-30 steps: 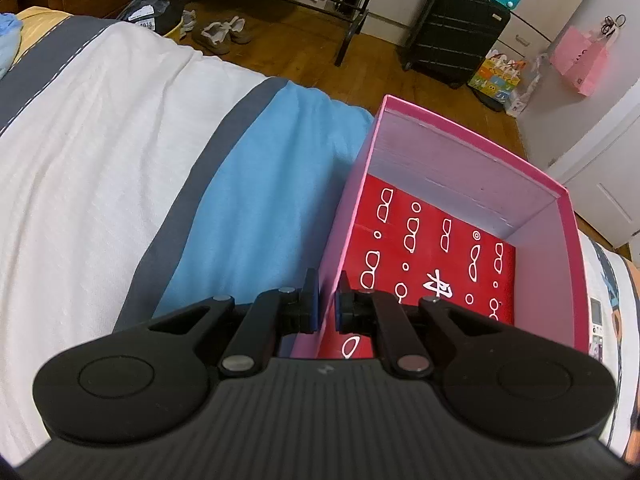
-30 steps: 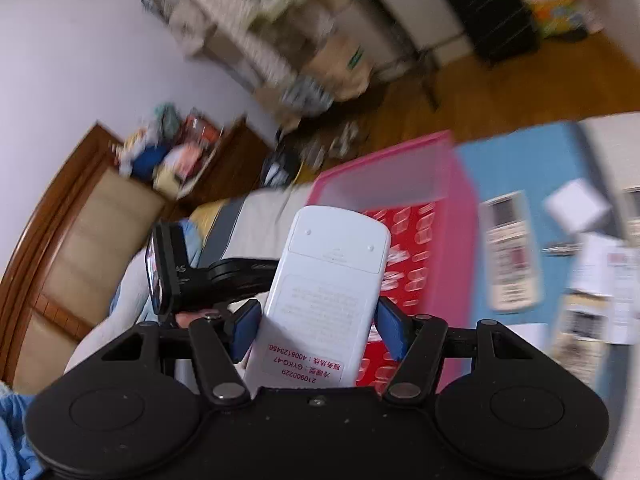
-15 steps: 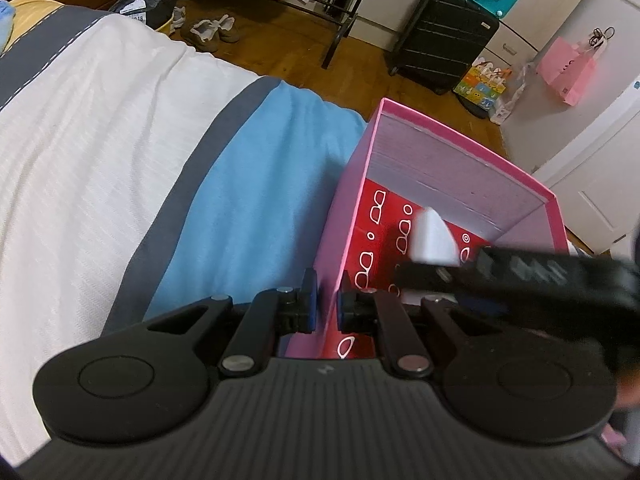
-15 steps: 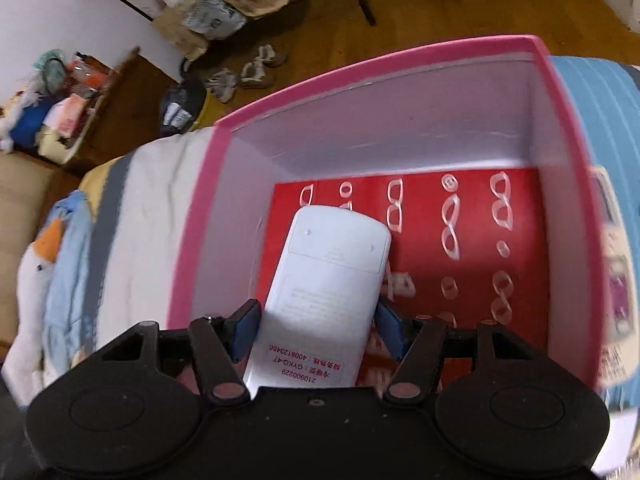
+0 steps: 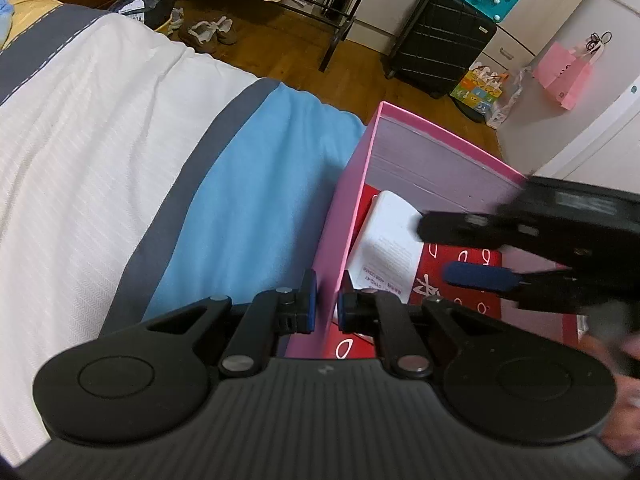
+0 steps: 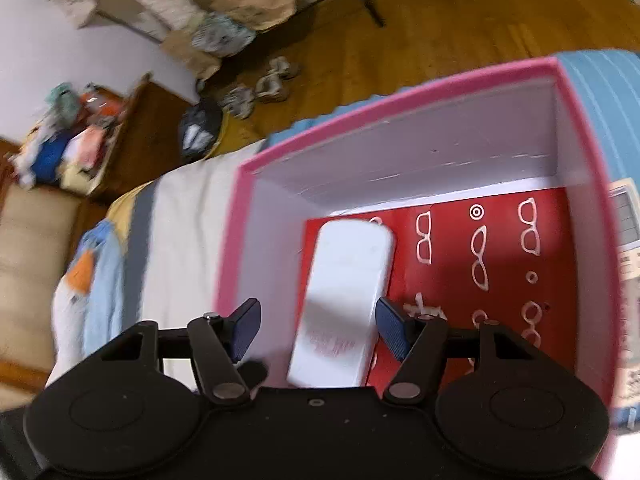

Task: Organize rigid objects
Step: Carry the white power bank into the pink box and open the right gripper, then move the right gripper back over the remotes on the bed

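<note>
Left wrist view: left gripper (image 5: 325,307) is clamped on the near-left wall of the pink box (image 5: 440,148), one blue pad outside the wall, one inside, both pressed against it. Box sits on the striped bedspread (image 5: 120,152), over the blue band near the bed edge. White remote (image 5: 386,240) lies inside the box, back side up with its label showing, along the left wall on the red glasses-print floor (image 5: 464,276). Right gripper (image 5: 480,248) reaches into the box from the right, over the remote's near end; image is blurred there. Right wrist view: right gripper (image 6: 318,330) has its jaws spread wide, blue pads (image 6: 394,334) clear of the remote (image 6: 344,292) on both sides, nothing held. Remote rests flat on the red floor (image 6: 504,280), long axis pointing at the far wall, close to the left wall of the box (image 6: 400,96). Another remote (image 6: 624,212) lies outside the box on the right, partly cut off by the rim. Background: black suitcase (image 5: 436,40), pink bag (image 5: 564,76), shoes (image 5: 208,32) on the wood floor.
</note>
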### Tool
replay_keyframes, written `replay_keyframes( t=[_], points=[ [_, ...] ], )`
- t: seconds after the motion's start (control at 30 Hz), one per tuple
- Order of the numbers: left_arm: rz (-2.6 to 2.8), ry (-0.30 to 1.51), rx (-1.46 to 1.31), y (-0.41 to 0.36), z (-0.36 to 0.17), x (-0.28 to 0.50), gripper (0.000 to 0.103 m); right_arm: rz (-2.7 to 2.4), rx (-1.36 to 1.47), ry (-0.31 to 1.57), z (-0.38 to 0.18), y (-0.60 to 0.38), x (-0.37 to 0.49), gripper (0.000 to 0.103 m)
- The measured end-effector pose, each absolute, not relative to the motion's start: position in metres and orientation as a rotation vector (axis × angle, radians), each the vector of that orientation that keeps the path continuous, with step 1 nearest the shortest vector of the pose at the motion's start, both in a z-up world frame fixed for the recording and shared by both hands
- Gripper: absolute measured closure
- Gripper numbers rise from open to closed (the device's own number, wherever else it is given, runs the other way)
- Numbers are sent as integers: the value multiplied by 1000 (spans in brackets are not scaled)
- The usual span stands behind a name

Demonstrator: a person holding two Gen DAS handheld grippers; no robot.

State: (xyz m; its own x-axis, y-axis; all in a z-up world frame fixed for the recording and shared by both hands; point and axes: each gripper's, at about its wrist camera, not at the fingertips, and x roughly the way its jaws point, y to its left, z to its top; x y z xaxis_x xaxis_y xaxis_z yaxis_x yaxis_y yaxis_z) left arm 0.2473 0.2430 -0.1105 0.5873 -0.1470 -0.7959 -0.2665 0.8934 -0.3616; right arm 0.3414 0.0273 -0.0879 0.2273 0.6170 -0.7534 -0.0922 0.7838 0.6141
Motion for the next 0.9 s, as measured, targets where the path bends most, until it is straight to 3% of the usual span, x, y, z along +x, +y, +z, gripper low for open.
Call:
replay_keyframes(
  t=[0.27,0.43,0.67,0.9],
  points=[
    [80,963,-482,244,-108,249,94,643,344,1187,-17,-35,274,33],
    [93,966,-457,240,-106,250,95,588,385,1170,2,-107,231,34],
    [109,975,-439,237,-105,251,95,381,334,1186,-56,-170,194,34],
    [122,981,-431,234,-104,252,95,262,128,1189,-111,-168,175,30]
  ],
)
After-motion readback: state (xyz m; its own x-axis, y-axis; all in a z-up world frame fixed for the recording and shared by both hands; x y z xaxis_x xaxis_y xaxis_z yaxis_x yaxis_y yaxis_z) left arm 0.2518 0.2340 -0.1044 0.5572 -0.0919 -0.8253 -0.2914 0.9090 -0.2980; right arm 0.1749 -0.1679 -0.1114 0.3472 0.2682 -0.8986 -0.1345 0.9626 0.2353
